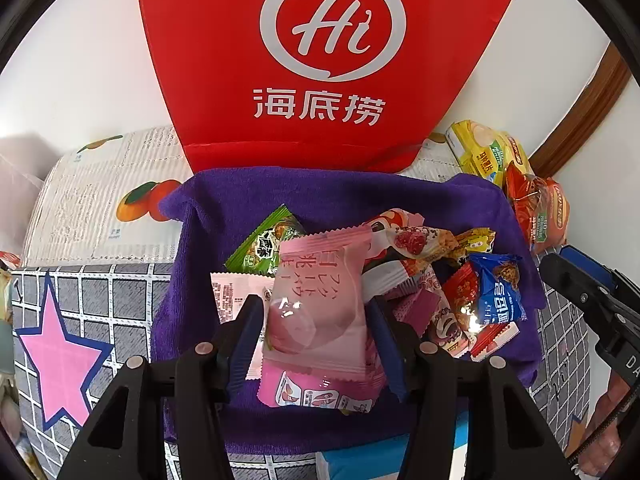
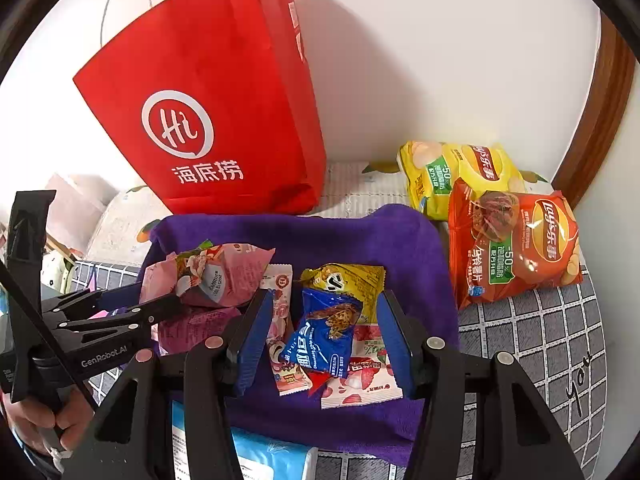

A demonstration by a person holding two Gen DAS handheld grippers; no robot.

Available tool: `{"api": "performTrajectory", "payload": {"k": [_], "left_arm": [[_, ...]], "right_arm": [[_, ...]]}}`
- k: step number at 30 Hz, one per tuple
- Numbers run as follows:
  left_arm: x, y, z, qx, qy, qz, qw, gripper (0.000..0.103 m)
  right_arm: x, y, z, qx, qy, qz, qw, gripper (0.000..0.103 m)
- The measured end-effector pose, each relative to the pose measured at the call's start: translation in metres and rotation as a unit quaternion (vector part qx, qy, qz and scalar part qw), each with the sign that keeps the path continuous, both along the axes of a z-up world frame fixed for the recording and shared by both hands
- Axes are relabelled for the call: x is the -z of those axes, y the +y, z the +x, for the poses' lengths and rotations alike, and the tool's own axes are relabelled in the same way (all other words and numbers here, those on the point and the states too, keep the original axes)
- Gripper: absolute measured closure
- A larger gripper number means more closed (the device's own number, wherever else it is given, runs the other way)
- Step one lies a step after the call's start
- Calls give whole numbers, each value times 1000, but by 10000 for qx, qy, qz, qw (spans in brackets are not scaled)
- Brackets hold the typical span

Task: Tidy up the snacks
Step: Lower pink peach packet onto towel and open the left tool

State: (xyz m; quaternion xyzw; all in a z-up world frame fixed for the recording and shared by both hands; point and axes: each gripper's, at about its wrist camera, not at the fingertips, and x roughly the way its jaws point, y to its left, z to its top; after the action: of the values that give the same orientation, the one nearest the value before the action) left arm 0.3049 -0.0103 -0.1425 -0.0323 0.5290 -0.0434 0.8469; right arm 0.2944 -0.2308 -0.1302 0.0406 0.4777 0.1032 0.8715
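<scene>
1. Holding the pink peach packet [image 1: 320,280] is the left gripper [image 1: 314,304]. Its fingers sit at a middling width with a pad against each long side. The packet hangs over the near-middle of the purple cloth [image 1: 240,200]. The contents look soft, so squeeze only enough to stop it slipping.
2. The packet's lower end droops toward the cloth's near edge. Best keep it upright and raised, or it will drag on the wrappers under it.
3. The right gripper [image 2: 324,300] hovers over the cloth's right half. Its fingers stand apart, astride the blue cookie packet [image 2: 324,340], with neither pad on it. Judgement: leave it parked until the left hand is done, because the two tools are close.
4. The loose pile [image 1: 440,280] lies on the cloth's right side. Carry the pink packet clear of it.
5. The red bag [image 1: 332,40] stands upright just behind the cloth's far edge. The yellow chip bag [image 2: 452,176] and orange chip bag [image 2: 512,248] lie off its far-right corner. Which one is the goal, I cannot tell.
</scene>
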Motion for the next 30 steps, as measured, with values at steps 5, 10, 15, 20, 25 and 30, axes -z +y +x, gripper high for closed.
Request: {"api": "performTrajectory", "payload": {"k": [5, 10, 15, 20, 25, 30], "left_arm": [[-5, -3, -2, 10, -99, 202, 9997, 41], [-16, -3, -8, -7, -353, 337, 9988, 38], [-29, -4, -14, -40, -619, 487, 9969, 37], [-39, -8, -21, 32, -782, 494, 9957, 33], [-51, -16, -31, 196, -887, 435, 9949, 33], [-67, -16, -44, 196, -1105, 367, 9930, 31]], "right_arm": [[0, 0, 0, -6, -18, -12, 10000, 49], [-1, 1, 0, -15, -30, -12, 10000, 49], [-5, 7, -2, -87, -125, -85, 9998, 49], [-13, 10, -6, -47, -235, -117, 9996, 49], [-25, 7, -13, 85, -302, -162, 9994, 49], [-30, -3, -28, 216, -194, -235, 9993, 49]]}}
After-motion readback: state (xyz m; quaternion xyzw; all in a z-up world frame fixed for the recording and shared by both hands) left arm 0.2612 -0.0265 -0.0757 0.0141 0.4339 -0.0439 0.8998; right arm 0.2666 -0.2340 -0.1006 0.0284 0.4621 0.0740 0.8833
